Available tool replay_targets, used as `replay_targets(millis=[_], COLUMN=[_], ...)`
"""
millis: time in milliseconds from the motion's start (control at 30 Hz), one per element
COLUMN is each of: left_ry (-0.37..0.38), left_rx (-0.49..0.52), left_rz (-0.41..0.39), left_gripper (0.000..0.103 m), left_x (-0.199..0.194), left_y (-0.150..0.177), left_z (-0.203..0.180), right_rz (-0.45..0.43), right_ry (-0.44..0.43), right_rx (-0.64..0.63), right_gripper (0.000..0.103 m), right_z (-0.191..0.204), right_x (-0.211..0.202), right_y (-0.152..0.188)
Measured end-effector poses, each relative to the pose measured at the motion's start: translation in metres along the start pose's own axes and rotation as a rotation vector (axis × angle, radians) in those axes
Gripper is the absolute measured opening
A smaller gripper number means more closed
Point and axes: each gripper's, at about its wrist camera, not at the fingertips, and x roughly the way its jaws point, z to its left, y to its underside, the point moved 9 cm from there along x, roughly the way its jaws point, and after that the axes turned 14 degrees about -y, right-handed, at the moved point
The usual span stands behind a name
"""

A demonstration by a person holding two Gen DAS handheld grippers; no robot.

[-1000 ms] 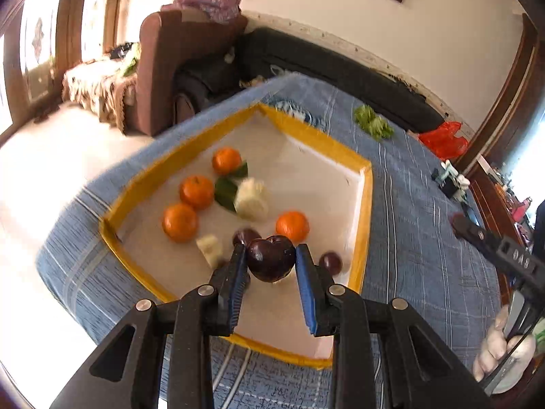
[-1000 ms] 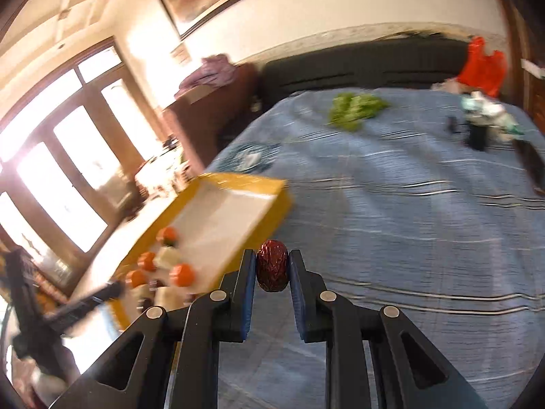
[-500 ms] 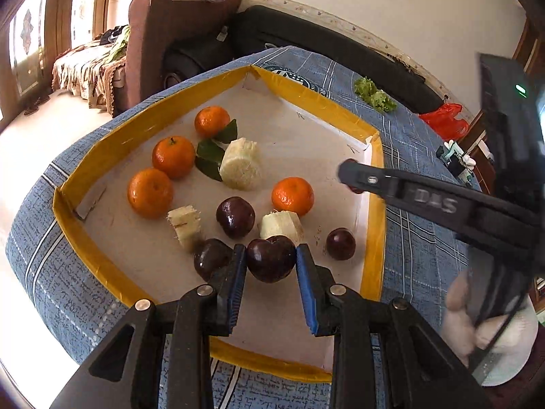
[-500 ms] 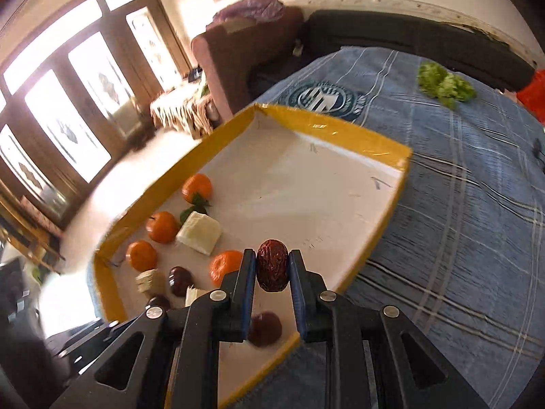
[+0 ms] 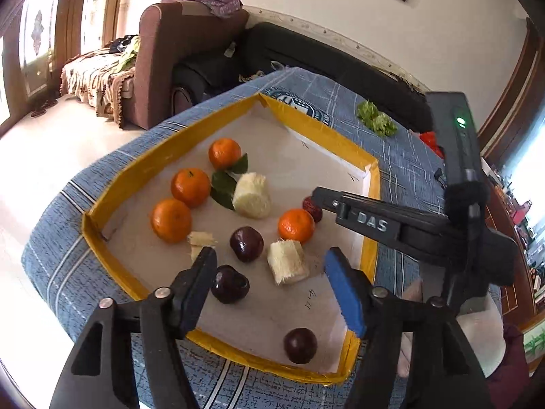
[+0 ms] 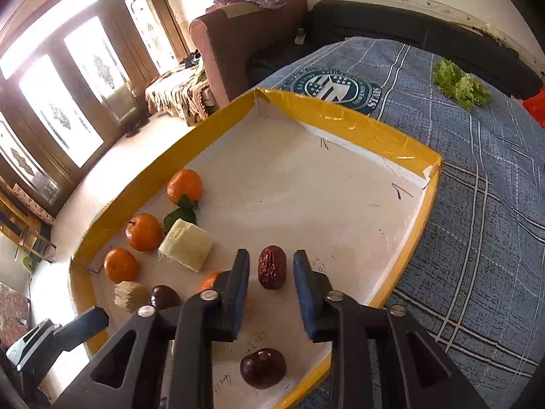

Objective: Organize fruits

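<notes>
Blue plaid bedcover (image 6: 477, 184) carries the yellow-rimmed tray (image 6: 340, 116). Left gripper (image 5: 269, 269) jaws just opened wide; a dark plum (image 5: 229, 284) lies beside its left pad. Right gripper (image 6: 270, 272) jaws just parted, red jujube (image 6: 271, 271) between them, ungripped, lower centre.

Red date (image 5: 312, 208) half hidden behind right hand-held gripper (image 5: 320, 195)
</notes>
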Motion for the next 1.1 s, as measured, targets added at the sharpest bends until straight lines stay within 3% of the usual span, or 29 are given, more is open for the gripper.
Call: replay_targets(millis=[133,267,400,533,733,900,1100], left_ry=[-0.025,-0.099,-0.204,-0.276,-0.316,-0.326,-0.358], left_rx=[-0.015,0.003,0.035,0.048,0.058,0.073,0.118], left_rz=[-0.022,-0.075,-0.167,-0.244,-0.326,-0.316,-0.257], left_gripper=[0.070,0.070,0.080,0.088,0.094,0.095,0.095], left_x=[-0.008,-0.022,-0.040,-0.057,-0.081,-0.080,-0.070], left_y=[-0.004,-0.007,-0.012,-0.014,-0.014,-0.009,0.007], left_z=[0.005,0.008,0.008,0.005,-0.008,-0.017,-0.028], right_rz=[-0.036,-0.084,-0.120,-0.142,-0.187,-0.216,-0.233], right_ry=[0.004,0.015,0.089,0.176,0.222,0.264,0.282], right_rx=[-0.006,-0.012,-0.051,-0.073,0.001,0.021,0.010], right_gripper=[0.039,0.041,0.054,0.054,0.056,0.062,0.062], right_z=[0.004,0.010,0.013,0.007,-0.011,-0.018,-0.016], right_x=[-0.018,-0.045,-0.069,-0.089,-0.119,-0.139,-0.151], right_y=[-0.001,0.009,0.028,0.049,0.076,0.097,0.116])
